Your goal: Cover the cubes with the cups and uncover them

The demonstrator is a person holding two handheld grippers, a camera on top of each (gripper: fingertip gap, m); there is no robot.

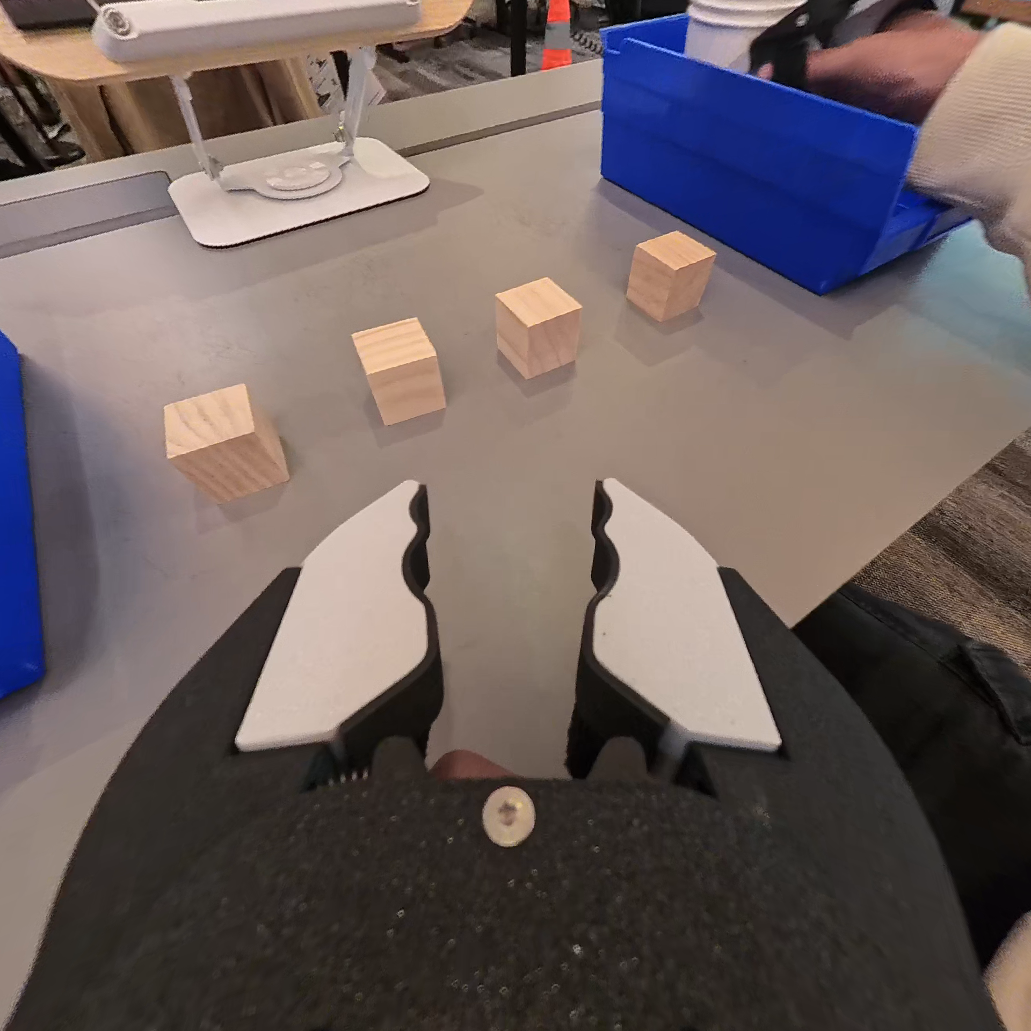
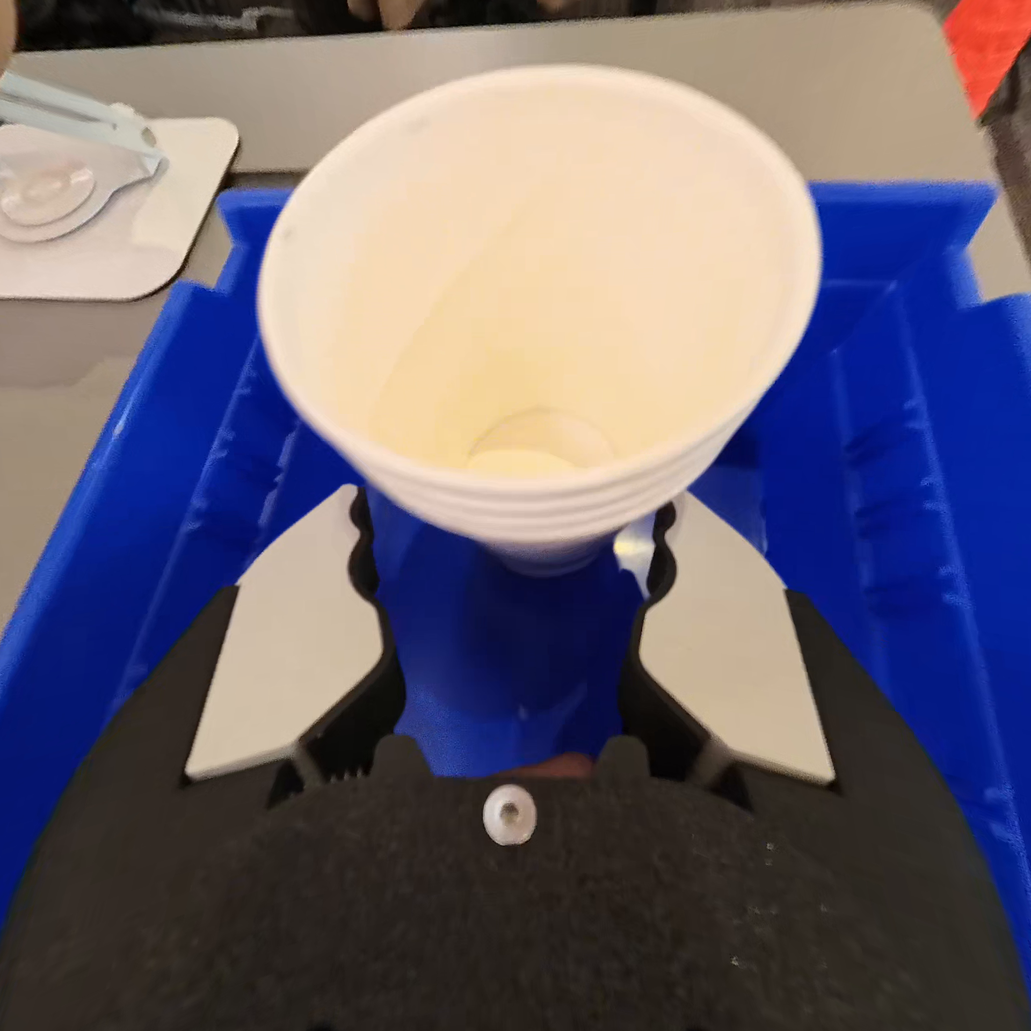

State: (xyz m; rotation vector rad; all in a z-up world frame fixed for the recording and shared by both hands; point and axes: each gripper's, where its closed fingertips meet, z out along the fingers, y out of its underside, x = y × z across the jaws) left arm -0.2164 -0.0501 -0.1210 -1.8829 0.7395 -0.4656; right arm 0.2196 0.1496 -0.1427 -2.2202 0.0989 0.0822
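Note:
Several wooden cubes stand in a slanted row on the grey table [image 1: 697, 446], from the nearest one at the left [image 1: 223, 443] to the farthest at the right [image 1: 669, 276]. My left gripper [image 1: 510, 491] is open and empty, low over the table in front of the row. A stack of white paper cups [image 2: 535, 279] stands mouth-up in the blue bin [image 2: 195, 446]. My right gripper [image 2: 513, 502] is open, with its fingertips on either side of the stack's lower part. The stack [image 1: 719, 33] and the right gripper [image 1: 781, 50] also show at the top right of the left wrist view.
The blue bin [image 1: 753, 167] sits at the table's back right, just behind the farthest cube. Another blue bin [image 1: 17, 530] is at the left edge. A white stand on a flat base [image 1: 301, 184] is at the back left. The table's edge [image 1: 892, 530] runs along the right.

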